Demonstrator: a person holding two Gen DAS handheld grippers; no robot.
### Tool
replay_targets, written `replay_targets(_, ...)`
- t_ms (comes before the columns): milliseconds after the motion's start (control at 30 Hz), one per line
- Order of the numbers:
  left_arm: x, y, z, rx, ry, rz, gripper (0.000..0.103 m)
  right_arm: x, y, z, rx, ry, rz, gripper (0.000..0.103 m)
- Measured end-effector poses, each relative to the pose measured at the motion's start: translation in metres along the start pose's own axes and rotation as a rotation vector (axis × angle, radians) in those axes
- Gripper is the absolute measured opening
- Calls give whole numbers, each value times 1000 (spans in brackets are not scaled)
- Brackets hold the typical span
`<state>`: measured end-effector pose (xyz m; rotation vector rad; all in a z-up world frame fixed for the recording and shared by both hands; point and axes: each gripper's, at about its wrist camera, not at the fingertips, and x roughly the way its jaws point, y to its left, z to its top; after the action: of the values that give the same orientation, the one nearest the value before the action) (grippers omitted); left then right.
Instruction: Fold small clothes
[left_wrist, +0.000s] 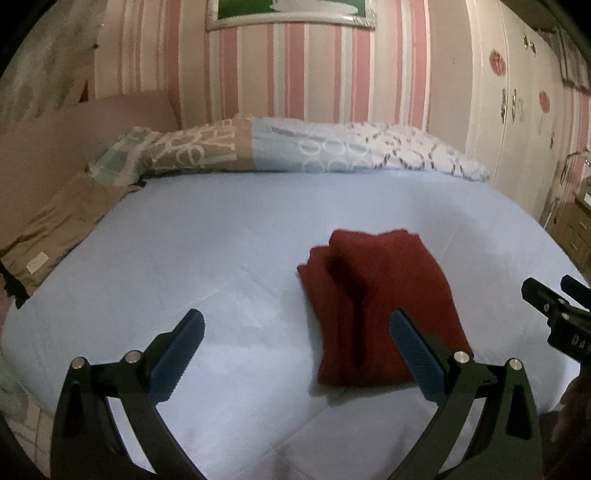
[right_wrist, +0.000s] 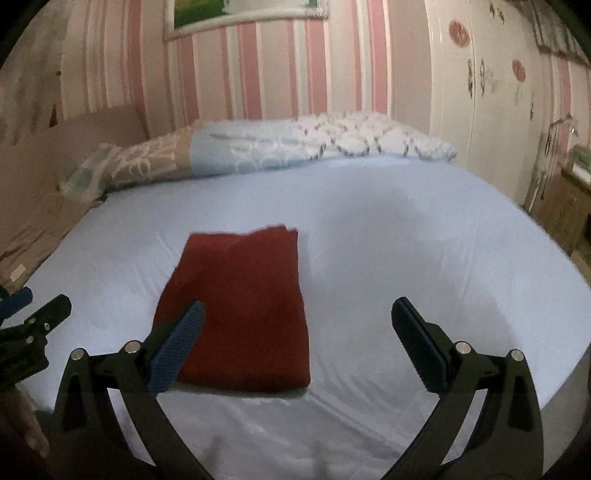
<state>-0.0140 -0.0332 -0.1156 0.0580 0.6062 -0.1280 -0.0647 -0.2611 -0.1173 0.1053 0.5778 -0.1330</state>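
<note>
A dark red garment (left_wrist: 376, 306) lies folded into a compact rectangle on the light blue bed sheet (left_wrist: 221, 240); it also shows in the right wrist view (right_wrist: 243, 302). My left gripper (left_wrist: 297, 325) is open and empty, held above the sheet, with its right finger over the garment's near right part. My right gripper (right_wrist: 297, 317) is open and empty, with its left finger over the garment's near left corner. The right gripper's tip (left_wrist: 554, 310) shows at the right edge of the left wrist view. The left gripper's tip (right_wrist: 33, 317) shows at the left edge of the right wrist view.
A rolled patterned duvet (left_wrist: 288, 151) lies along the far side of the bed. Brown pillows (left_wrist: 62, 221) sit at the left. A striped pink wall, a white wardrobe (right_wrist: 491, 110) and a wooden dresser (right_wrist: 565, 210) stand beyond.
</note>
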Motion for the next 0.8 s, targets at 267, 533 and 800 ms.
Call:
replay_targets(267, -31, 4, 5, 22, -83, 105, 101, -29, 10, 2, -33, -75, -19, 100)
replay_targets(533, -56, 3, 11, 31, -125, 112, 101, -54, 19, 5, -57, -131, -27, 100)
replay_targets(800, -69, 2, 11, 32, -122, 99, 101, -65, 16, 7, -51, -142, -53, 100)
